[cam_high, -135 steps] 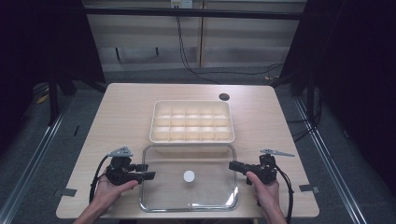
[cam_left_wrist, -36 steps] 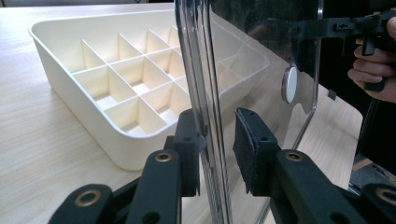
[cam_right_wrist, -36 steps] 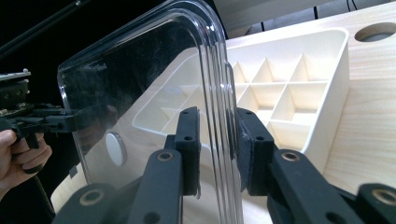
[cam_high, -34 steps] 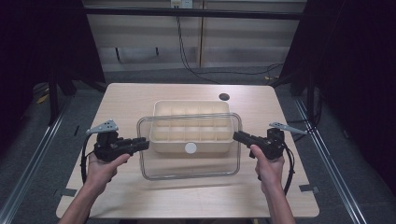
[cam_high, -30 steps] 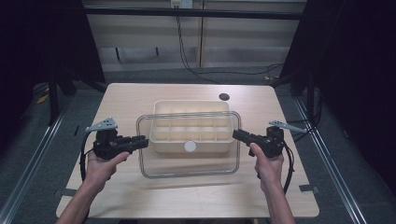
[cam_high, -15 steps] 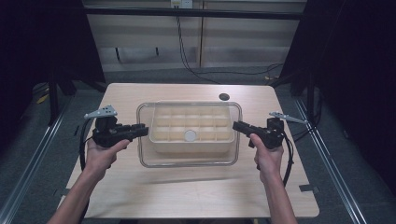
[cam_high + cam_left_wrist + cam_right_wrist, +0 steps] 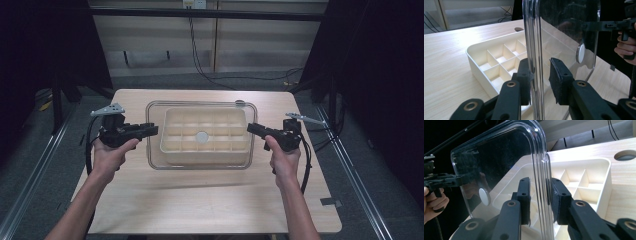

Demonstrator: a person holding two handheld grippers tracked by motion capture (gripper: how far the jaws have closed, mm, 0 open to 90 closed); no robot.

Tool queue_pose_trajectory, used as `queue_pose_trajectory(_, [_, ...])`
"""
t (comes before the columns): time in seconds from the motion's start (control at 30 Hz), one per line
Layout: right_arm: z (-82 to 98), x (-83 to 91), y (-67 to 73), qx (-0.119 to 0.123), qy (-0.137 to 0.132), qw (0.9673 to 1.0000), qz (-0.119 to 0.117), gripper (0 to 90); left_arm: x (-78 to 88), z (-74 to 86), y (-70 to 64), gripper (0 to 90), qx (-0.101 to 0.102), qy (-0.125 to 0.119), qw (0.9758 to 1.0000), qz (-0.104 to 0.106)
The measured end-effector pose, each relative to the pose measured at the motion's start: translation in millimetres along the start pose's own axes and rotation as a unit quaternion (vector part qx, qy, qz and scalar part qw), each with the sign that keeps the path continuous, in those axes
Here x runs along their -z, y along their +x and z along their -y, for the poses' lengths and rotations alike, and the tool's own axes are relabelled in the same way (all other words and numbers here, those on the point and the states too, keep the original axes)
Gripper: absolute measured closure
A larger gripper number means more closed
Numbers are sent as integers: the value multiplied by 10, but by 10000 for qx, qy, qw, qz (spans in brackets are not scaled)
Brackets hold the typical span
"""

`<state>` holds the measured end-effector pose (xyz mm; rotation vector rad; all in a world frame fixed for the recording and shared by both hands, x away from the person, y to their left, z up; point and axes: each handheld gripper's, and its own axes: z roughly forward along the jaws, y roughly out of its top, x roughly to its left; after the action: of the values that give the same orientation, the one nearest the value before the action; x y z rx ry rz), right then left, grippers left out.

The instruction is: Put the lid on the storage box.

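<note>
Two handheld grippers, left gripper [image 7: 152, 129] and right gripper [image 7: 252, 128], each pinch opposite edges of one clear lid [image 7: 201, 167] with one round white knob [image 7: 202, 136], held above one cream divided tray [image 7: 172, 145] on one wooden table [image 7: 200, 200].

One clear lid [image 7: 200, 107] with one round white knob [image 7: 202, 136]. One cream tray [image 7: 206, 156]. Two grippers: left [image 7: 151, 129], right [image 7: 252, 128]. Two hands. One table [image 7: 210, 200], with one dark round hole [image 7: 240, 102] near its far edge.
</note>
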<state>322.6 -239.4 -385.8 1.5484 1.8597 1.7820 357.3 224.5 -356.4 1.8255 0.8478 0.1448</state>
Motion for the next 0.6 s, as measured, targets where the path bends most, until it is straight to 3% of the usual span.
queue_pose_trajectory(0.1, [-77, -18, 5, 24, -32, 10000, 47, 714, -40, -33, 31, 708, 44, -104, 9999, -8])
queue_pose_trajectory(0.6, [-246, -141, -89, -32, 0, 9999, 96, 714, -180, -160, 160, 700, 144, -54, 9998, -92])
